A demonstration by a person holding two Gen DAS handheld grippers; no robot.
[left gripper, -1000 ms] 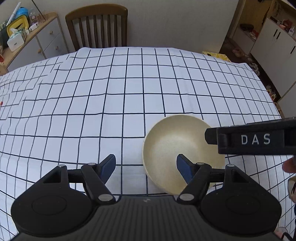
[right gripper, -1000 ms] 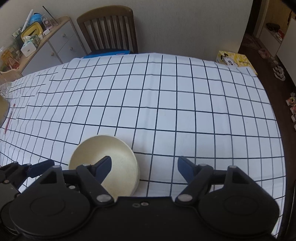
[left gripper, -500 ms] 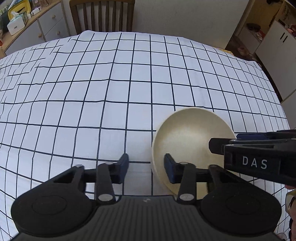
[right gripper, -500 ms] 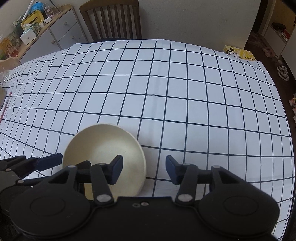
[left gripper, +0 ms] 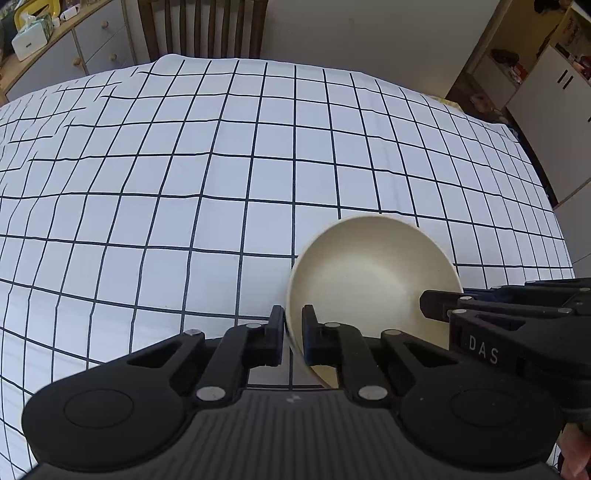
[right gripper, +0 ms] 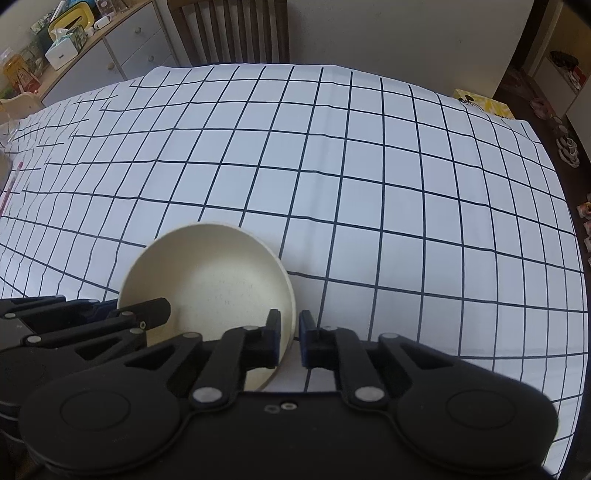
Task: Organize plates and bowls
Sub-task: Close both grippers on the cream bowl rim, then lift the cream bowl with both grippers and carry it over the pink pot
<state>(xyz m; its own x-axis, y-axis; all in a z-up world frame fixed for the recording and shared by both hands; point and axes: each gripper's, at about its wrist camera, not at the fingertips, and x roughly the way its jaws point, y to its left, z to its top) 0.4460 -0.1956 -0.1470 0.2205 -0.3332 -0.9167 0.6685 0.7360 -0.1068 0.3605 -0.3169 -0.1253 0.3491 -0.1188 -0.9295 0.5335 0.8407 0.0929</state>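
Observation:
A cream bowl (left gripper: 373,280) sits near the front edge of the table with the white grid cloth (left gripper: 221,166). My left gripper (left gripper: 293,334) is shut on the bowl's left rim, one finger inside and one outside. My right gripper (right gripper: 287,338) is shut on the bowl's (right gripper: 210,280) right rim the same way. Each gripper shows in the other's view, at the opposite rim. The bowl is empty and looks slightly tilted.
A wooden chair (right gripper: 236,33) stands behind the far table edge. A sideboard (right gripper: 92,51) with boxes and jars is at the far left. A yellow box (right gripper: 484,103) lies on the floor at the right. Cupboards (left gripper: 554,85) stand at the right.
Both grippers went from open beside the bowl to shut on its opposite rims. Both cameras moved forward and lower toward the bowl.

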